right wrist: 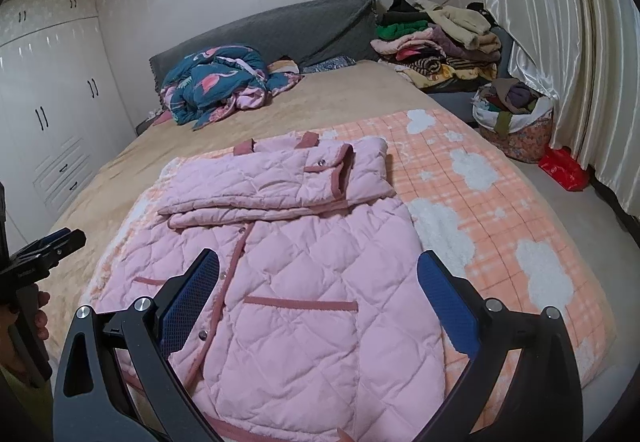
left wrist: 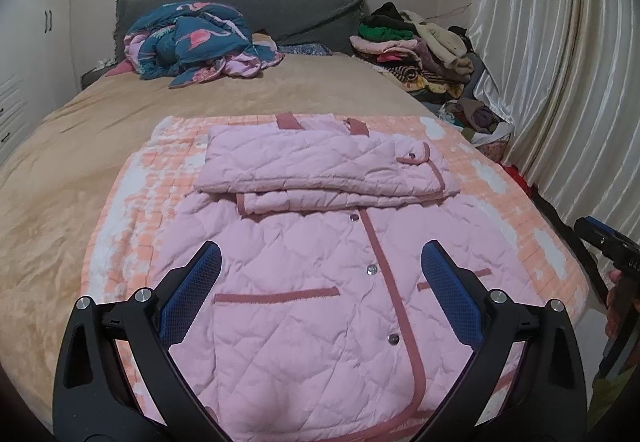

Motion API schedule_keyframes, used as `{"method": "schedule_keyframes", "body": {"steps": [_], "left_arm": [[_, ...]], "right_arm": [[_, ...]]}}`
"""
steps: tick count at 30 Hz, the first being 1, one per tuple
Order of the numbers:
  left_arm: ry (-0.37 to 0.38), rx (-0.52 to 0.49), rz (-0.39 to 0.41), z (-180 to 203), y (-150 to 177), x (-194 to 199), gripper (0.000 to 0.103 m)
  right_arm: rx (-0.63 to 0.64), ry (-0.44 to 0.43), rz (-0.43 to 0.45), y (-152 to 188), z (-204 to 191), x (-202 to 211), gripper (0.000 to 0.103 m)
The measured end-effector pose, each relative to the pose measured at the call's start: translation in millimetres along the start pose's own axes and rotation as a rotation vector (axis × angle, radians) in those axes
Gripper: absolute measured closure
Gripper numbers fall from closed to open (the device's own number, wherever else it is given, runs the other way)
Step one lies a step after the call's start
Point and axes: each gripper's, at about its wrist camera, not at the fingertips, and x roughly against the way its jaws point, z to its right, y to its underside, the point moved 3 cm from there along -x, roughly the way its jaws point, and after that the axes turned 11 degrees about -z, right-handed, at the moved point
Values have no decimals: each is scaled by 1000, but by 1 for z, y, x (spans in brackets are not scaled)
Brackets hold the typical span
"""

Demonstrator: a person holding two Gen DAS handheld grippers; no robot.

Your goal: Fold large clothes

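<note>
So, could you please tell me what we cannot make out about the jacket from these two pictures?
- Jacket hem: cut off by the bottom edge and the jaws, in both wrist views.
- Sleeves: folded across the chest; the collar beneath them is hidden.
- Back of the jacket: against the blanket, unseen.
- Pocket contents: hidden by the quilting.

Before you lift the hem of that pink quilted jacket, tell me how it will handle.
The pink quilted jacket will probably drape and sag rather than hold shape: its folded sleeves already lie slack across the chest. The puffy quilting suggests it is light for its bulk. Both the left gripper and the right gripper are open above it, so lifting both corners together should keep the fold tidy.
</note>
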Motion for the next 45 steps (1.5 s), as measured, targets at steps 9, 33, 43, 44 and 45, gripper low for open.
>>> {"method": "schedule_keyframes", "body": {"steps": [9,33,43,44,45], "left_arm": [[-42,-14,-50,-4,22,-10,9],[-127,-1,-148,-28,68,-23,9],[-141,43,-164,-46,76,-24,9],[-143,46,-168,-49,78,-25,9],[-147,49,-170,-50,79,-26,9]], "right_arm": [[-10,16,-50,21,15,-9,4],[-22,57,-149,62,50,-22,4],[-27,67,-164,76,60,-22,4],[-27,69,-169,78,60,-22,4],[-25,72,-173,80,61,-23,4]]}}
